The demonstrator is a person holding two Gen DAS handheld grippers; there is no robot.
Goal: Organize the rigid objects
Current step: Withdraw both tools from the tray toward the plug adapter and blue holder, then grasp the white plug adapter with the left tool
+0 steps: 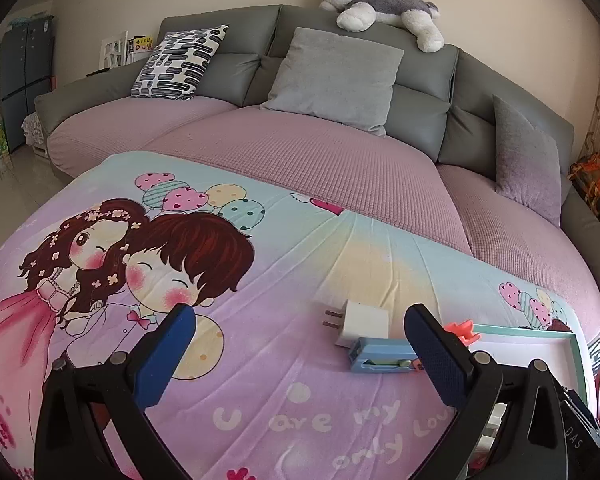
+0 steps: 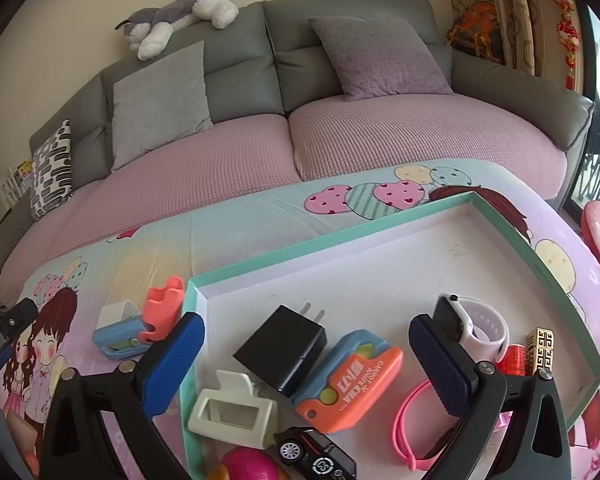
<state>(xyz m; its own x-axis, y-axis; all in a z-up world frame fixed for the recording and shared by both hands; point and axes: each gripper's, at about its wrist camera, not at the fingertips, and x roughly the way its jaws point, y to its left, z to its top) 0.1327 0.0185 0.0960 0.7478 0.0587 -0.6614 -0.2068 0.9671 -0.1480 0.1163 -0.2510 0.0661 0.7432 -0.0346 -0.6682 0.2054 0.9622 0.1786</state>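
My left gripper [image 1: 298, 354] hangs over the cartoon blanket [image 1: 260, 380] with its blue pads spread wide and nothing between them. Just ahead of it on the blanket lies a white charger [image 1: 360, 322] with its prongs pointing left, and touching its near side is a small blue cutter [image 1: 380, 356]. A coral clip [image 1: 462, 330] peeks out from behind my right-hand pad, beside the corner of the teal-rimmed tray [image 1: 580, 356].

My right gripper [image 2: 306, 358] hovers over that tray [image 2: 532, 240], jaws released and empty. Inside the tray, between my pads, lie a black charger [image 2: 280, 350] and an orange-and-blue cutter [image 2: 352, 380]. Nearer to me are a cream clip [image 2: 232, 408], a black toy car [image 2: 316, 454] and a pink ball [image 2: 244, 464] at the bottom edge. A white watch [image 2: 480, 330] stands behind the right pad, with a pink band [image 2: 410, 432] below it, and a red spool [image 2: 514, 358] and a gold patterned block [image 2: 540, 346] to its right. Outside the tray's left wall, the white charger [image 2: 114, 314], blue cutter [image 2: 118, 342] and coral clip [image 2: 164, 308] huddle together on the blanket [image 2: 220, 232]. Behind is a grey sofa [image 2: 236, 92] with a plush dog [image 2: 180, 12] on its back
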